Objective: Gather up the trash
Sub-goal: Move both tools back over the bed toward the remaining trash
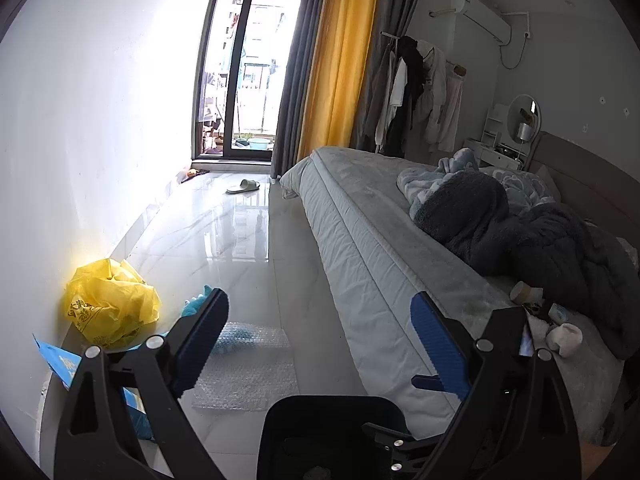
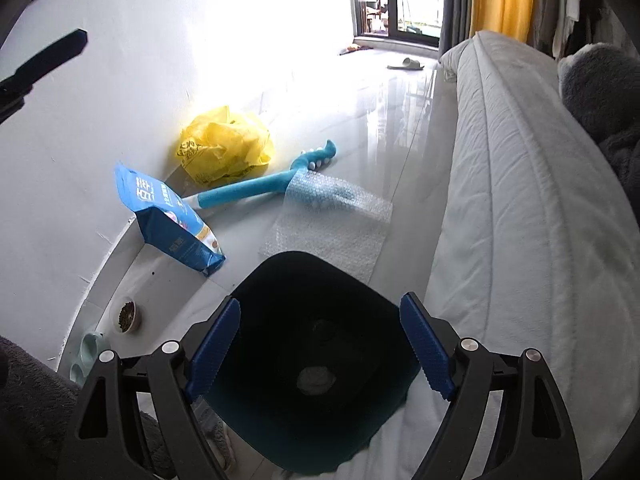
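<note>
Both grippers stood wide and empty: the right gripper (image 2: 320,346) hung over the black bin (image 2: 304,360) on the floor beside the bed (image 2: 520,240), the left gripper (image 1: 320,340) aimed along the floor. Something pale lay in the bin's bottom. The next pickup was probably the bubble wrap (image 2: 332,216) just beyond the bin, or the yellow bag (image 2: 224,148) by the wall, needing a reach down.

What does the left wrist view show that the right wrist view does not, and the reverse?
Only the left wrist view: an air conditioner, a round mirror and a tape roll on the bed. Only the right wrist view: a bowl of pet food and the bin's inside. Both: the yellow plastic bag, bubble wrap, blue pouch, black bin, slipper.
</note>
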`<state>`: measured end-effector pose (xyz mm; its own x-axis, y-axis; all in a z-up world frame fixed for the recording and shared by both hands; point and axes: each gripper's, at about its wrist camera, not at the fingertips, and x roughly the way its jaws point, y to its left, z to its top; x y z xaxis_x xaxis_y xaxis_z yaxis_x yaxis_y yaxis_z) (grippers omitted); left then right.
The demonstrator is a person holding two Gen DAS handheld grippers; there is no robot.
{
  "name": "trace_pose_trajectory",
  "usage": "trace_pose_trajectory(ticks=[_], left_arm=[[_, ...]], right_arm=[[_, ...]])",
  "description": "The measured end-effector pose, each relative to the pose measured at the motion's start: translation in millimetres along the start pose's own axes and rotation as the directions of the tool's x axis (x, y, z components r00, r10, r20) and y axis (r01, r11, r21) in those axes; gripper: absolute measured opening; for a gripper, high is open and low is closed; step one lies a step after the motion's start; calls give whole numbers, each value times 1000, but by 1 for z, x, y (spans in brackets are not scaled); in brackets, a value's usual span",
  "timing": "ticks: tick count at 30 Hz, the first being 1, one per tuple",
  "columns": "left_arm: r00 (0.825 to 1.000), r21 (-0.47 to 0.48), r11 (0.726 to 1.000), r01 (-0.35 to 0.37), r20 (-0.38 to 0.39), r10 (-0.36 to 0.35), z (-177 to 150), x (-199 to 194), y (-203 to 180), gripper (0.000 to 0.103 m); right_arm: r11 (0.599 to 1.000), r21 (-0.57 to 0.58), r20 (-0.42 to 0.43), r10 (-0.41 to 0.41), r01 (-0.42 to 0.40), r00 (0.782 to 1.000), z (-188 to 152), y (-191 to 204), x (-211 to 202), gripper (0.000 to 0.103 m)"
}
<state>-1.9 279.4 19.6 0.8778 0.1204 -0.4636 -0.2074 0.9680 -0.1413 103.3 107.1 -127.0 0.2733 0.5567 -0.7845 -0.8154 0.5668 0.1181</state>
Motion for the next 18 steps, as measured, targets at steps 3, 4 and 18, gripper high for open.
trace_pose_trajectory(ticks=[3, 4, 18], left_arm=[[1000, -5, 1000, 9, 2, -9, 3, 3, -10, 96], [1000, -8, 1000, 13, 1, -13, 3, 4, -12, 96], [993, 14, 994, 112, -44, -111, 1, 30, -83, 97]], right_arm=[[1000, 11, 66, 3, -4, 998, 1, -11, -26, 85], [1000, 15, 84, -1, 0, 997, 1, -16, -34, 85], [988, 74, 185, -146, 135, 972, -35, -101, -110, 87]])
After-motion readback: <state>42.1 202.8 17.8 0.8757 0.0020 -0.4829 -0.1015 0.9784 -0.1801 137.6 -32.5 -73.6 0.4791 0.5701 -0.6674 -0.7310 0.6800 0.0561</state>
